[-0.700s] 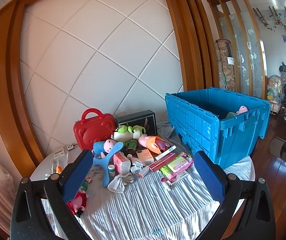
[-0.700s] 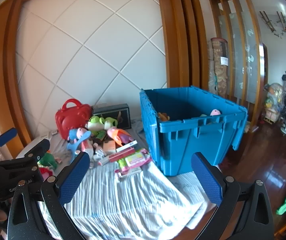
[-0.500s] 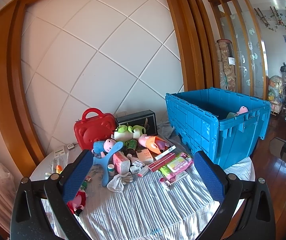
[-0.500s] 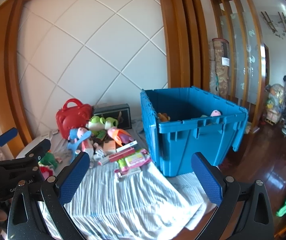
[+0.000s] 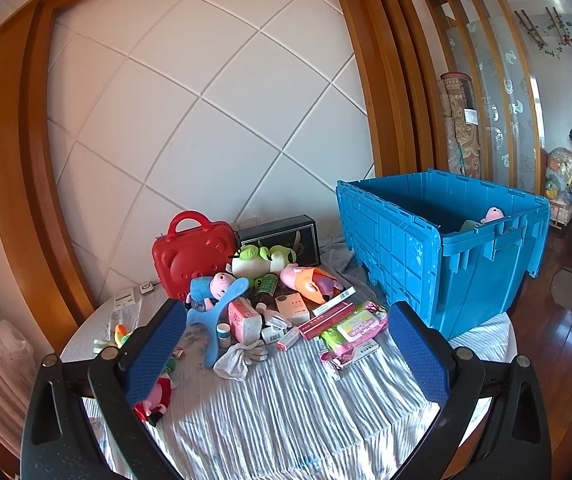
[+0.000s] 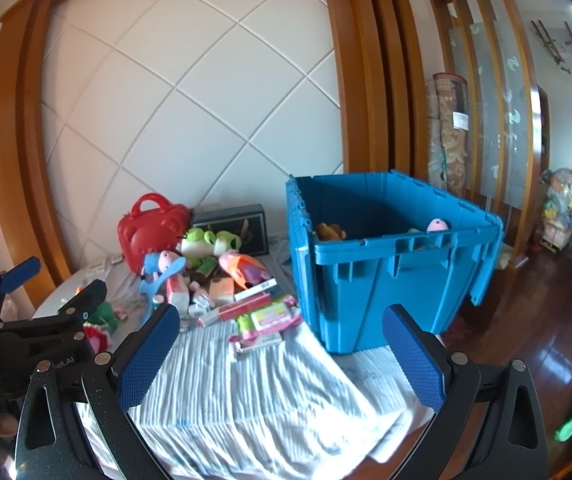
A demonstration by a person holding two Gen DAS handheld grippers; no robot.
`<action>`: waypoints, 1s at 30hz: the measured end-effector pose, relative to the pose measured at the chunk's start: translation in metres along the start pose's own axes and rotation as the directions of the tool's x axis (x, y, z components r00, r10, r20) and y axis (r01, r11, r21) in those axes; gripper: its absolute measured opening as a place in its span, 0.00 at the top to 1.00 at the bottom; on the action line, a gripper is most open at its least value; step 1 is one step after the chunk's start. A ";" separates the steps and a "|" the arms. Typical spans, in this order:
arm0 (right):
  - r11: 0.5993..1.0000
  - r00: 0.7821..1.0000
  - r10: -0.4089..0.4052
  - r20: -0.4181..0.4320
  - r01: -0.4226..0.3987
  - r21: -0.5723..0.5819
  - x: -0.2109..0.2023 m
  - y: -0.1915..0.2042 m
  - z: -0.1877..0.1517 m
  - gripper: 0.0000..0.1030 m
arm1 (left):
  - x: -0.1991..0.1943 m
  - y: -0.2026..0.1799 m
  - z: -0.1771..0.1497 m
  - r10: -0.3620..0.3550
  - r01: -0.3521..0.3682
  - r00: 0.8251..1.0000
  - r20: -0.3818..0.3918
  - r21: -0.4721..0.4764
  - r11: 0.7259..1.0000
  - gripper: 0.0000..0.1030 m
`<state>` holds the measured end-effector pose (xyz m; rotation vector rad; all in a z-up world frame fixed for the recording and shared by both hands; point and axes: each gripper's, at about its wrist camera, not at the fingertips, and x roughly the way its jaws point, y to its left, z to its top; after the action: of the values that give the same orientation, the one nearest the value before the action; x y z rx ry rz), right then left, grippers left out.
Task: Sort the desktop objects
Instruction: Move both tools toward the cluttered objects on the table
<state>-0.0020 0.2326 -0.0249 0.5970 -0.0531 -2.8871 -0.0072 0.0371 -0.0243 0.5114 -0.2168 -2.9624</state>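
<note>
Blue ribbed plastic crate (image 5: 442, 248) stands on the striped cloth (image 5: 286, 400), right of the toy pile; the red case (image 5: 194, 254) stands upright. The left gripper (image 5: 286, 344) gapes empty.

Right wrist: the right gripper (image 6: 280, 356) gapes empty; a brown plush (image 6: 330, 232) shows inside the crate.

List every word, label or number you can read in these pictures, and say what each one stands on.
"ot.AI": end of a white marking, its start cut off, on the left hand-held gripper, seen in the right wrist view.
Pink and green packet: print too blurred to read.
White box with red print: too small to read.
Black box: only a gold emblem, no readable words.
Paper tag on the rolled rug: unreadable.
</note>
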 end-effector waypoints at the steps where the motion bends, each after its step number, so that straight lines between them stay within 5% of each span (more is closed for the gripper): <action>1: 1.000 1.000 0.004 -0.001 -0.004 -0.001 0.001 -0.002 0.000 0.00 | 0.001 -0.002 -0.001 0.004 -0.004 1.000 -0.005 0.006 1.000 0.01; 18: 0.993 0.990 0.104 -0.100 -0.108 -0.035 0.044 0.005 -0.023 0.00 | 0.037 -0.007 -0.042 0.007 -0.008 0.996 -0.085 -0.017 1.000 0.01; 30: 0.986 0.971 0.141 -0.192 -0.155 -0.061 0.149 0.071 -0.017 0.00 | 0.134 0.084 -0.077 0.032 -0.039 0.984 -0.175 -0.041 0.998 0.01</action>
<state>-0.1161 0.1336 -0.0933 0.8104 0.0373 -2.6640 -0.0973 -0.0746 -0.1253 0.7479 -0.1403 -2.8599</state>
